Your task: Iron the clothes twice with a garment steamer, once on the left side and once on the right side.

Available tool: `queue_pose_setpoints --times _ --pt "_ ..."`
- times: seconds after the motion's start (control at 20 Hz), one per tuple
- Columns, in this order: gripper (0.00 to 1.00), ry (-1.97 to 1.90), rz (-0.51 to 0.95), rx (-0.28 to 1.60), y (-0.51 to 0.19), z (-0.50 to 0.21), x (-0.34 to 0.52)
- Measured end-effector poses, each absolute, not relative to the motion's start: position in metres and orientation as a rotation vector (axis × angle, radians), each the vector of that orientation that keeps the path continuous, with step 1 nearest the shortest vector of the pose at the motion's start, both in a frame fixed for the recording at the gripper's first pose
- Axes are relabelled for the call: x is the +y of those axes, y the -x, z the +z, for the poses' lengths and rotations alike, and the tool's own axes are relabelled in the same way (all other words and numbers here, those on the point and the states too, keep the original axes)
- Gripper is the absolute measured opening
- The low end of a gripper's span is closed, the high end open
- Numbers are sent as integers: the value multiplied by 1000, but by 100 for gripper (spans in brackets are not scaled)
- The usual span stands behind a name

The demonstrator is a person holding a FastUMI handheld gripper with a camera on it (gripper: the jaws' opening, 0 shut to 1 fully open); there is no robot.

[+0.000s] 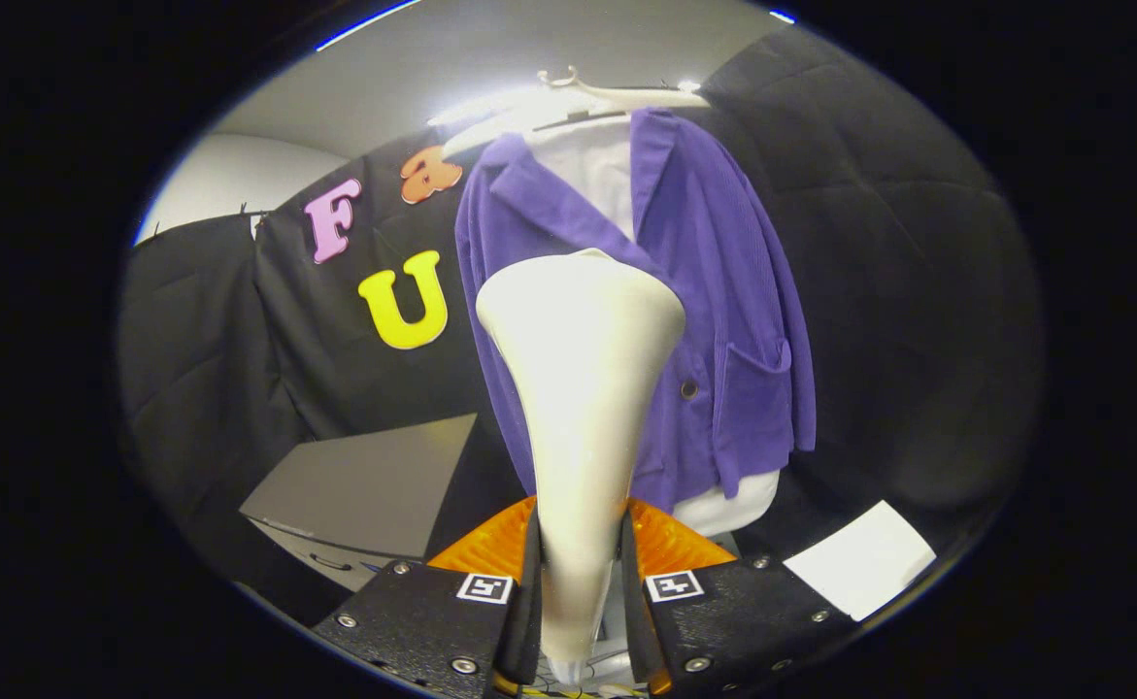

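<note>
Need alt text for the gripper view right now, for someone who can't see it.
The gripper is shut on a cream steamer, whose wide head rises in front of a purple jacket. The jacket hangs on a pale hanger over a white shirt, against the black cloth wall; a grey box sits lower left.

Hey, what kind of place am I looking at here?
Likely a staged booth: black cloth walls, a purple jacket on a hanger, and a garment steamer clamped in the claw.
</note>
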State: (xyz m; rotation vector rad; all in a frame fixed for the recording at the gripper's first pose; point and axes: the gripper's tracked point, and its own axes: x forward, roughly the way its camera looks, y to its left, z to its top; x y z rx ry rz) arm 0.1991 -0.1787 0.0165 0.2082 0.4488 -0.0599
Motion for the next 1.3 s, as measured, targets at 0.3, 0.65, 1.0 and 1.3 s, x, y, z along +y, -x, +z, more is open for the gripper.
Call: queue_pose_setpoints --times 0.3,0.65,1.0,1.3 --pt "35 -183 -83 271 -235 108 -204" --pt "35 -279 -212 130 -295 138 -253" --pt "36 -288 -321 74 -358 122 -305" --pt "37 -273 -337 165 -381 70 -317"
